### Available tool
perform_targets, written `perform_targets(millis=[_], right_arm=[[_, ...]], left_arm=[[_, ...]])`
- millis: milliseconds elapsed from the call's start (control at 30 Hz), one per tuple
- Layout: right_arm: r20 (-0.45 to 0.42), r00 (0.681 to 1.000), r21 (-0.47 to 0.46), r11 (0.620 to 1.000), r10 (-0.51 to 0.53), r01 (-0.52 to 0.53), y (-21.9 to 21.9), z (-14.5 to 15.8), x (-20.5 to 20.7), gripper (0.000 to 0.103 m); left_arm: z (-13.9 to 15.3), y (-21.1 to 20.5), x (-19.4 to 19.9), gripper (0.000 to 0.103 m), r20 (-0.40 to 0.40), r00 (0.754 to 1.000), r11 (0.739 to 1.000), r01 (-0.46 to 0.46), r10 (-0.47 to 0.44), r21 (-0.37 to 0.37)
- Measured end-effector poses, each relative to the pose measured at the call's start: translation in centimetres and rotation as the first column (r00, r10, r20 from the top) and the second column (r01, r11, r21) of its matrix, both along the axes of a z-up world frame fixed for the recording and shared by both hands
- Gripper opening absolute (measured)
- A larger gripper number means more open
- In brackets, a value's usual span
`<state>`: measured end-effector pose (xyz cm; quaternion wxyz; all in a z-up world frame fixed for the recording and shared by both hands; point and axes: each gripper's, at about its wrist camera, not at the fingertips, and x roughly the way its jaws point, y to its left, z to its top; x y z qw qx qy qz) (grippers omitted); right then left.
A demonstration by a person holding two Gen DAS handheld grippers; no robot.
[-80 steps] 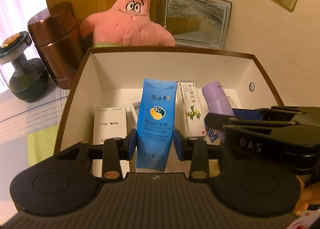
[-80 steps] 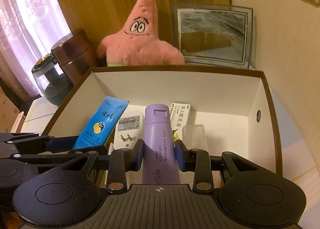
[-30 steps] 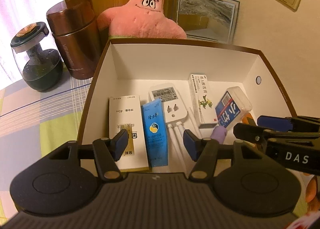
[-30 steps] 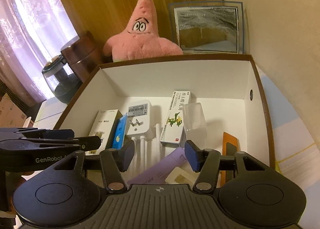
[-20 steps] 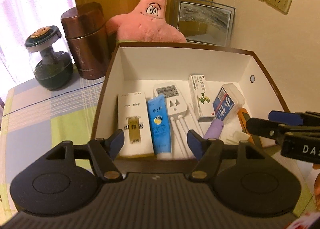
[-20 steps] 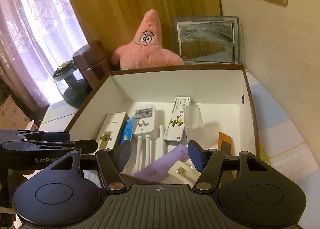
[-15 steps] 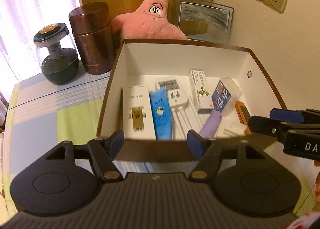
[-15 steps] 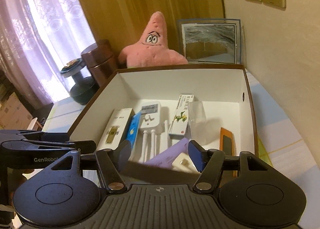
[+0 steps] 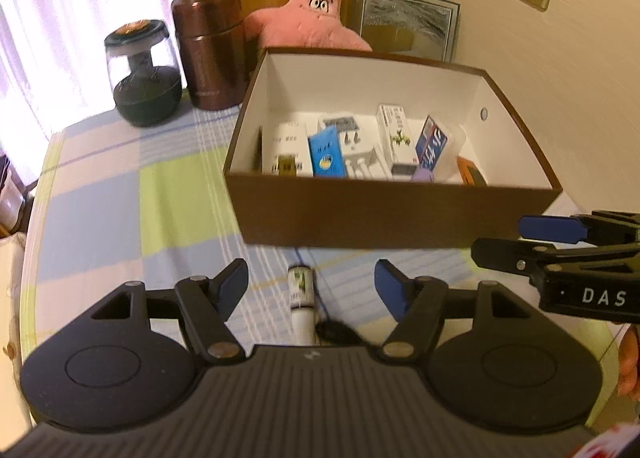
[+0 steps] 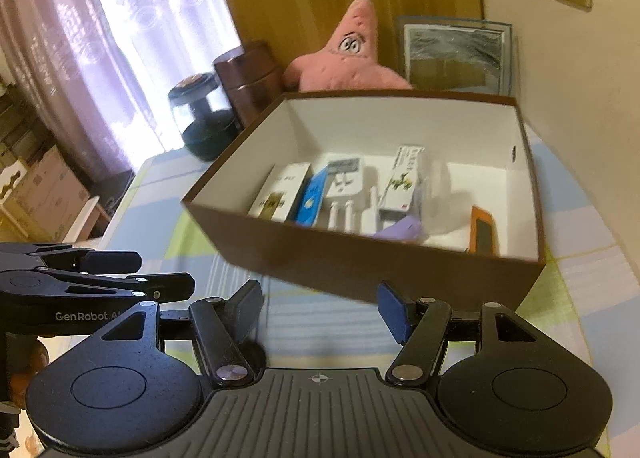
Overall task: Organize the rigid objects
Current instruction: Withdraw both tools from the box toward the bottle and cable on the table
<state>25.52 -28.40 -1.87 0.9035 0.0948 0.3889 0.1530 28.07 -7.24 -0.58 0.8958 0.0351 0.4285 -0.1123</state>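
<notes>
Both grippers, left (image 9: 311,285) and right (image 10: 320,311), had backed away from the brown box (image 9: 400,214), pointing down at the table, fingers just opened and holding nothing.

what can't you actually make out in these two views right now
- Purple bottle: left wrist view, the box's near wall hides most of it.
- Small white tube on the tablecloth: left wrist view, the left hand-held gripper body cuts off its lower end; label unreadable.
- Box contents: right wrist view, print blurred, unreadable.
</notes>
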Motion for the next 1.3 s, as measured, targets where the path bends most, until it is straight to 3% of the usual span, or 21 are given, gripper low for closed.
perform_targets(millis=[600, 1300], right_arm=[[-0.093, 0.989, -0.035, 0.992, 0.116, -0.120, 3.2, -3.3, -4.2, 0.061], [-0.193, 0.965, -0.063, 0.979, 0.178, -0.194, 5.8, -7.4, -5.9, 0.061]], left_arm=[[-3.7, 2.5, -6.1, 0.066, -0.099, 0.993, 0.998, -0.057, 0.058, 0.020], [-6.5, 3.3, -8.4, 0.066, -0.181, 0.980, 0.996, -0.081, 0.086, 0.037]])
